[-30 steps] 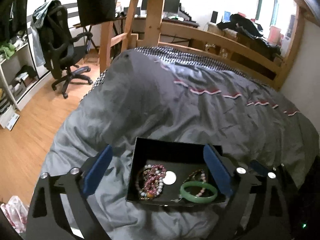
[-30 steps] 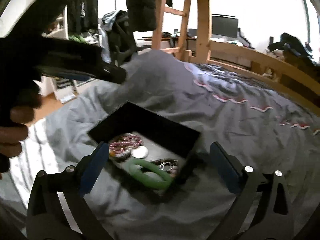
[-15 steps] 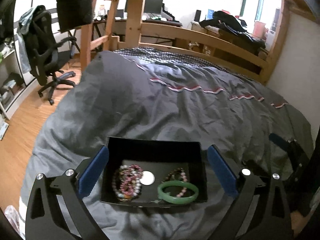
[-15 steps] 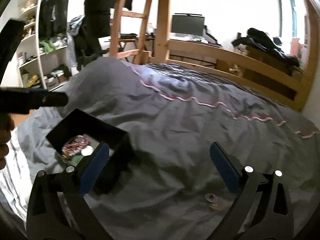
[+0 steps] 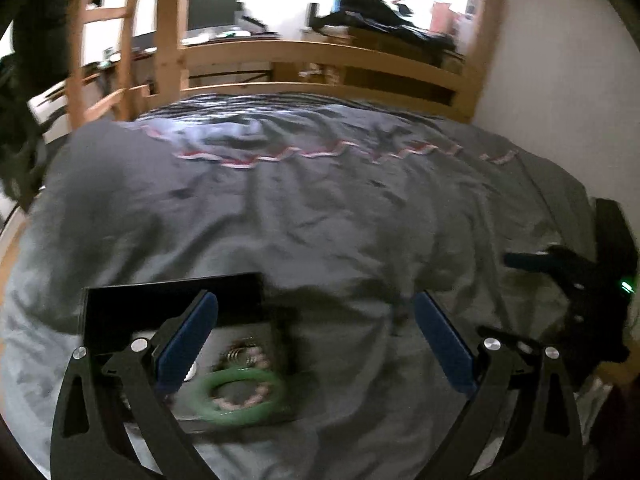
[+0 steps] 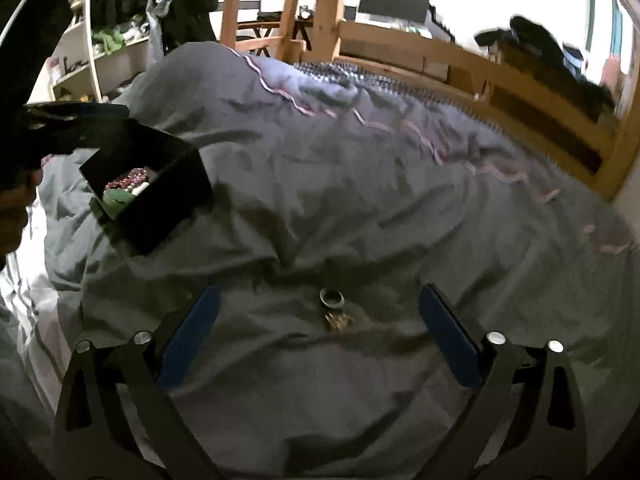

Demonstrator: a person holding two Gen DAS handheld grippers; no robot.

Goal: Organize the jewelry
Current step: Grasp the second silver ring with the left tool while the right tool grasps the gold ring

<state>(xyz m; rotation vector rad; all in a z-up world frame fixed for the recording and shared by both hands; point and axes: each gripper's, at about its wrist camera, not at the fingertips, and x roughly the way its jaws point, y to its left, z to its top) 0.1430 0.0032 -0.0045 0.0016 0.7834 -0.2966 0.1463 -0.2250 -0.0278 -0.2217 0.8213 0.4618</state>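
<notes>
A black jewelry box (image 5: 168,304) sits on the grey duvet (image 5: 320,220), holding a green bangle (image 5: 240,398) and bead bracelets (image 5: 244,356). My left gripper (image 5: 316,344) is open and empty, its left finger over the box. In the right wrist view the box (image 6: 160,200) lies at the far left. A silver ring (image 6: 332,297) and a small gold piece (image 6: 338,321) lie on the duvet between the open fingers of my right gripper (image 6: 320,344), which is empty.
A wooden bed rail (image 5: 320,60) and ladder (image 5: 120,40) stand at the far end. The right gripper's black body (image 5: 580,300) shows at the right in the left wrist view. Shelves (image 6: 100,52) and a desk with a monitor (image 6: 394,0) lie beyond the bed.
Both grippers swung right. The box slid to the left in both views. The ring and gold piece now sit centred between the right gripper's fingers.
</notes>
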